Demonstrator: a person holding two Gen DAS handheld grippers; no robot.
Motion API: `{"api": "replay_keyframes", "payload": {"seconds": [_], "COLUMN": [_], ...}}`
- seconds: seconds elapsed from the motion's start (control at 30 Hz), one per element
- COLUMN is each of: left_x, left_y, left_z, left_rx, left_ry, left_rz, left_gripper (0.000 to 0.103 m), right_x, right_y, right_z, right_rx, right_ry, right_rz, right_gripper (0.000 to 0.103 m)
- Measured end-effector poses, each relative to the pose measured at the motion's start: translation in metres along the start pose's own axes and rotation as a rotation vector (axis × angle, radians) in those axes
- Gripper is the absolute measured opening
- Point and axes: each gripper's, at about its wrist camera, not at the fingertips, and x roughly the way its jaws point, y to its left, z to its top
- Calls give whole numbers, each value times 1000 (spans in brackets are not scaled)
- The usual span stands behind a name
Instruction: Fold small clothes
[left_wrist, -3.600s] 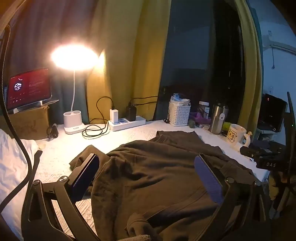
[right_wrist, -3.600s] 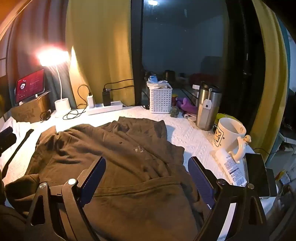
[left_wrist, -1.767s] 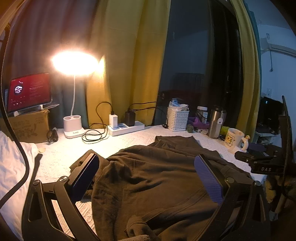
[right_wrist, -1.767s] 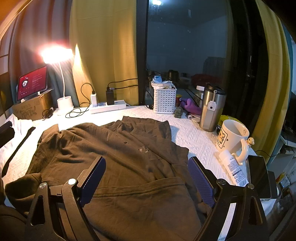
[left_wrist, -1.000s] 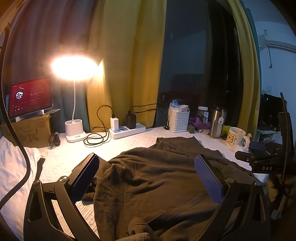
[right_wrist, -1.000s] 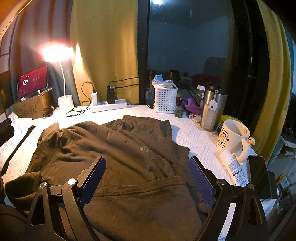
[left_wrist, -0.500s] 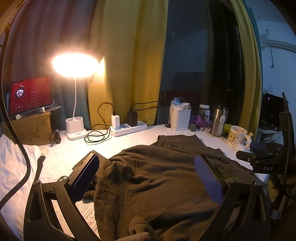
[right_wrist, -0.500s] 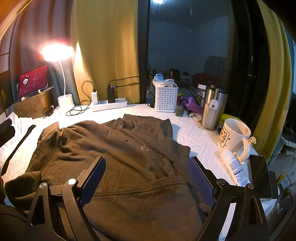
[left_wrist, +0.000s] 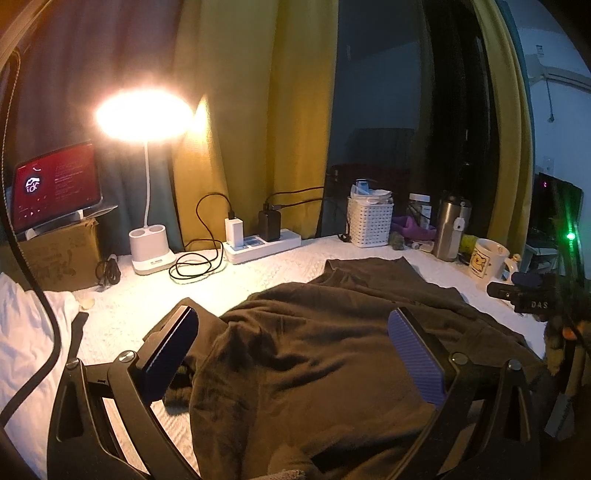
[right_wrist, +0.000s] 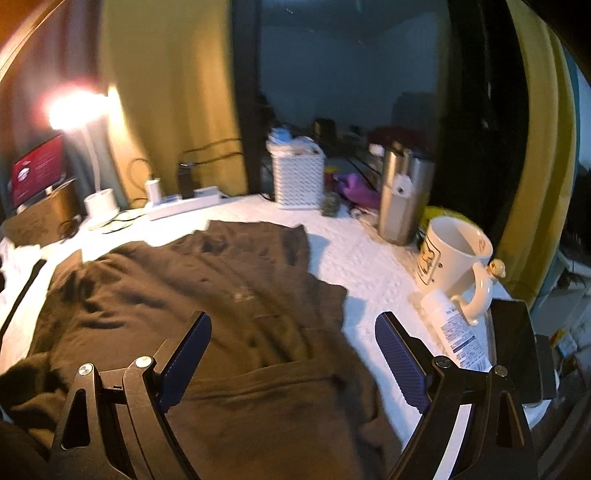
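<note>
A dark brown long-sleeved cotton shirt (right_wrist: 207, 302) lies spread and wrinkled on the white textured table cover (right_wrist: 373, 280). Its long axis runs from the near edge toward the window; the collar end (right_wrist: 258, 232) points away, to the white plastic woven basket (right_wrist: 298, 179), and the hem lies near the cameras. One sleeve (left_wrist: 207, 325) goes out to the left side.

The left gripper (left_wrist: 295, 350) hangs above the shirt with its jaws wide apart and holds nothing. The right gripper (right_wrist: 291, 354) is also wide open and empty above the hem part. A cream ceramic mug (right_wrist: 456, 258) stands to the right of the shirt, apart from it.
</note>
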Motion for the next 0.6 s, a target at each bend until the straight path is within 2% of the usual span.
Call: {"api": "replay_keyframes", "payload": {"seconds": [0.13,0.2,0.23,0.3,0.37,0.43,0.47,0.6], "left_x": [17,25,29,36,42,48,51,60], "left_y": [5,8,9,11,12,15,17,21], "left_z": [6,8,9,11,12,13,13,13], "left_rx": [-10,-14,-15,-20,-26,-36,-41,-55], "left_ry": [28,44,51,65,78,91,98,122], "left_rz": [13,17,20,25,37,45,50,72], "left_gripper": [102,102,102,102,102,102,102,102], "right_x": [38,59,69,92,113,131,140,166], "right_y": [-22,-29,-30,-31,-27,-18,-15,-4], "right_z": [14,23,28,38,45,51,53,54], "right_rx": [12,2,-9,-39,-91,-153,-188,-262], "right_ry": [57,82,98,130,165,192,212,296], "right_rz": [20,56,69,104,132,163,172,201], "right_gripper": [91,84,77,72,63,60,54,52]}}
